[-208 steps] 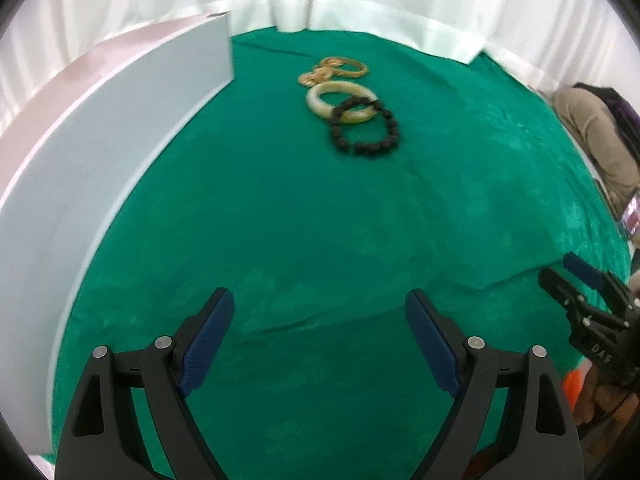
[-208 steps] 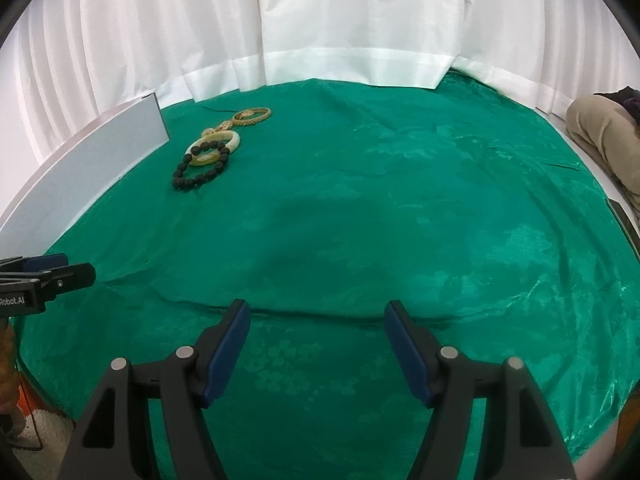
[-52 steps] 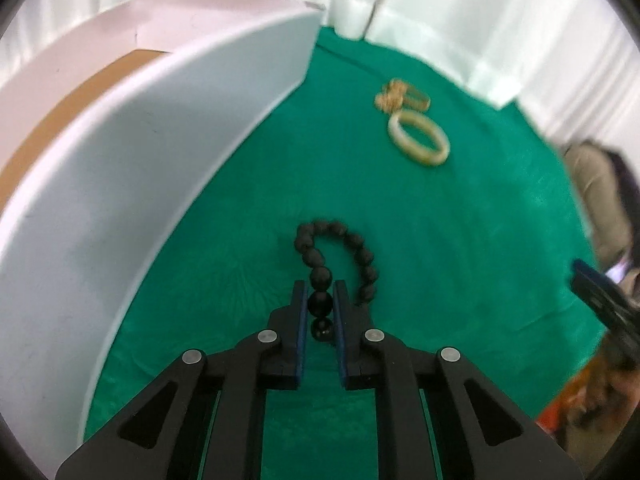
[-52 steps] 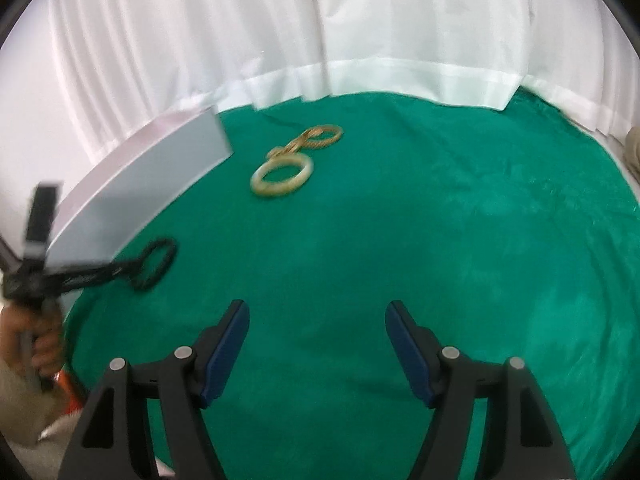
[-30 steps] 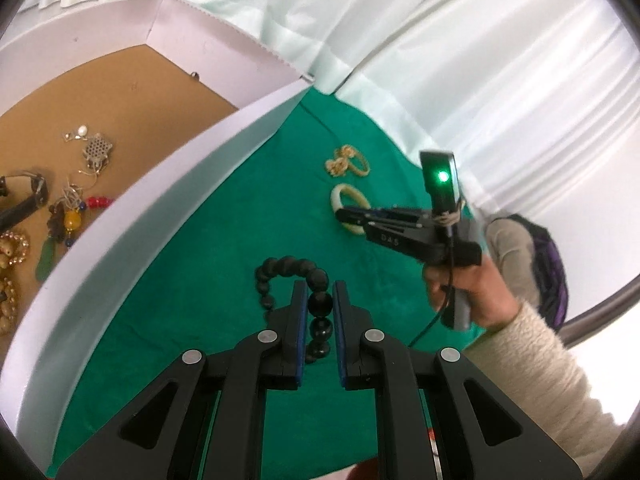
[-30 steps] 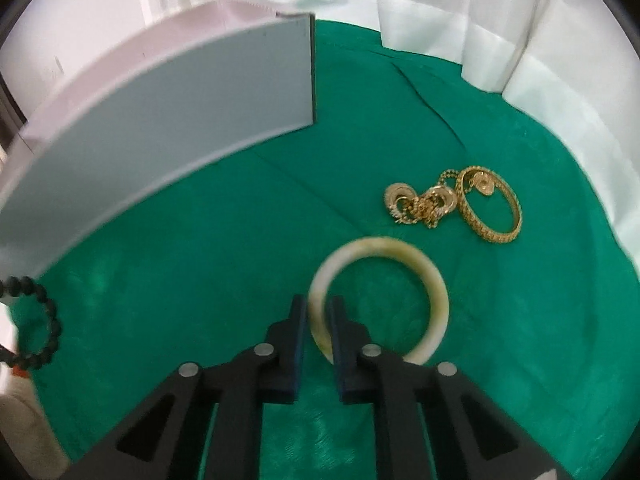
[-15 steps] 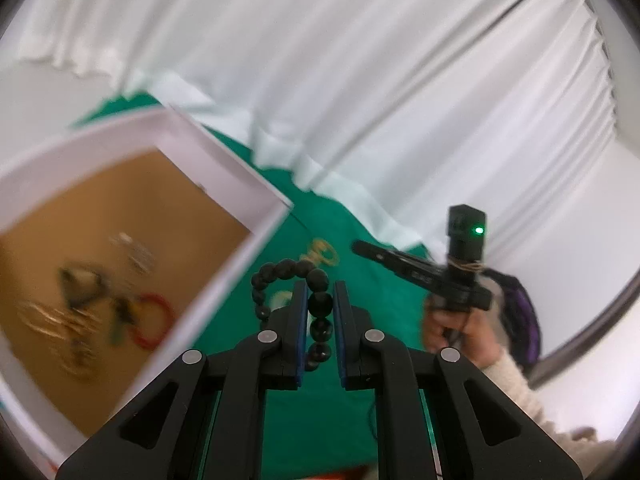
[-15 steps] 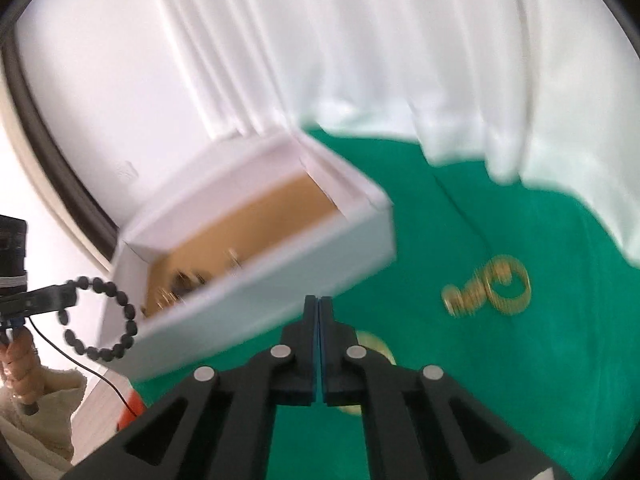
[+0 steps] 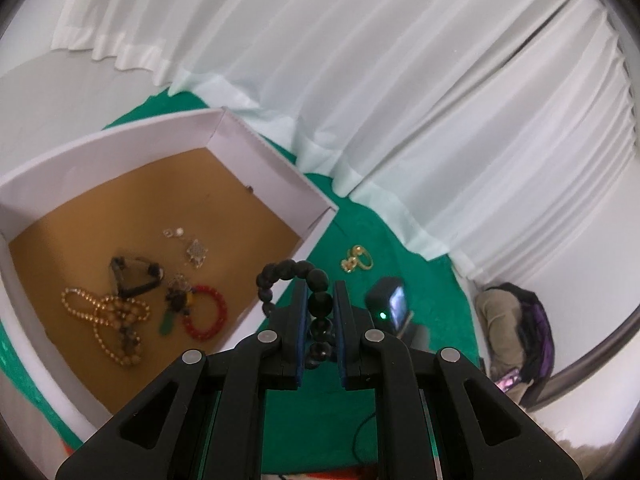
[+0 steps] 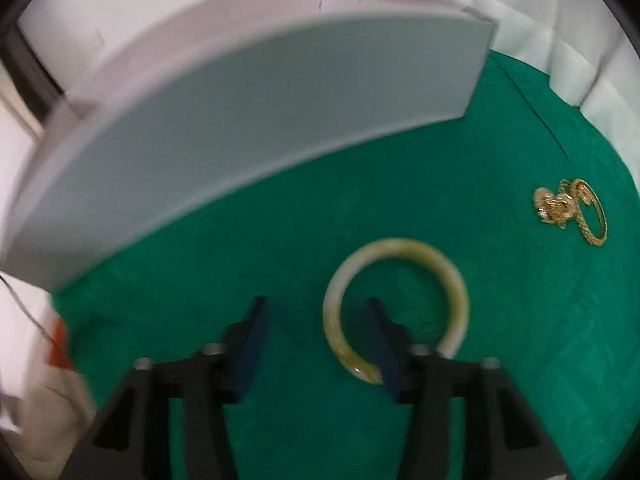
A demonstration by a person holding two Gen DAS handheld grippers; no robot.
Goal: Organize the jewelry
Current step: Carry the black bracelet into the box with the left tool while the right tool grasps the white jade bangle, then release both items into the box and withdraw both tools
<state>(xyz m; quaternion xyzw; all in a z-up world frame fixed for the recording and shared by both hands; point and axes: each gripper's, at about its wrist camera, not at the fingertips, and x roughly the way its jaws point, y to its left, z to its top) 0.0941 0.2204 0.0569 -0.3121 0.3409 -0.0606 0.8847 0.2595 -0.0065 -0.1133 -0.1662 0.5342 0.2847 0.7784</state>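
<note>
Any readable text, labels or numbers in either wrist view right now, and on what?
None can be read. The right gripper's small screen, seen from the left wrist, glows but is too blurred to read. The white box, the green cloth and the black bead bracelet bear no lettering.

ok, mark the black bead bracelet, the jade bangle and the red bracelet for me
black bead bracelet (image 9: 320, 303): left wrist view, bead between the left tool's pads.
jade bangle (image 10: 400, 249): right wrist view, far arc of the ring.
red bracelet (image 9: 216, 300): left wrist view, right side of the loop, inside the box.
</note>
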